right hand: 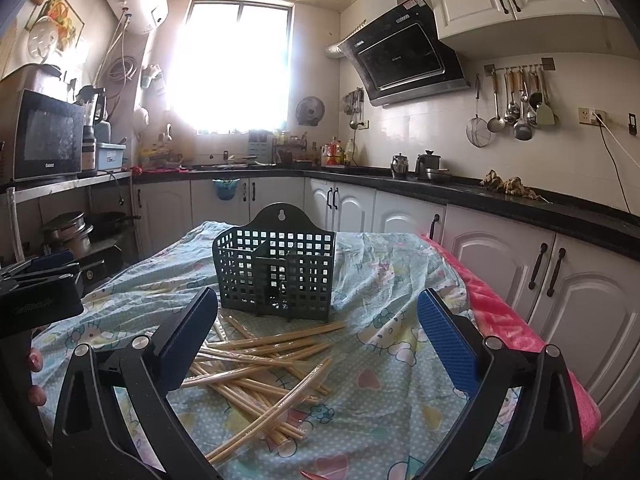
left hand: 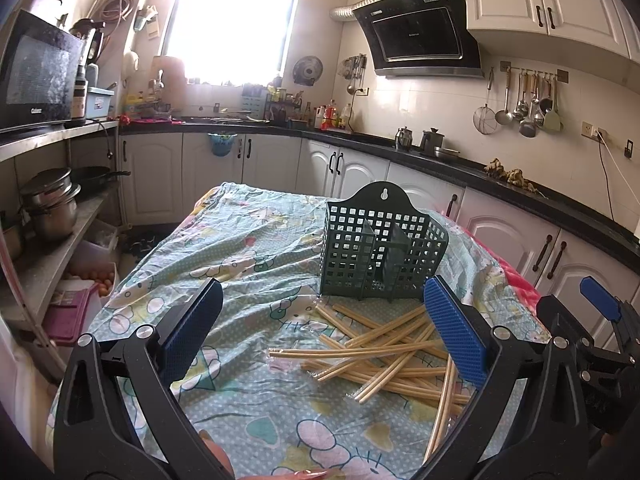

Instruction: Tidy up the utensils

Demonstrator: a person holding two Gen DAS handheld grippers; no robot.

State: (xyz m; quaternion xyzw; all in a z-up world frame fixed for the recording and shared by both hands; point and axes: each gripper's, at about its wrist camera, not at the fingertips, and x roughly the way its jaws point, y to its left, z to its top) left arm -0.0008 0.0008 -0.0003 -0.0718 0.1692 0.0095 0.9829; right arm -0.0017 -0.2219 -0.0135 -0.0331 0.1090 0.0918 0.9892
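So, grippers: left gripper (left hand: 320, 332) and right gripper (right hand: 316, 340) both spread wide and empty, poised above the pile.
Chopsticks (right hand: 264, 364): loose heap on the cloth (right hand: 384, 360), just before the basket; too tangled to count, likely a dozen-plus.
Basket (right hand: 276, 264): one, upright, empty, divided, ready for filling.

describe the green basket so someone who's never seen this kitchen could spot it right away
Find the table in the middle of the kitchen, covered with a pale blue cartoon-print cloth. The basket stands upright on it, just behind a loose heap of chopsticks. It is the only dark green thing there, with grid-hole walls, inner dividers and a rounded back tab with a hanging hole.
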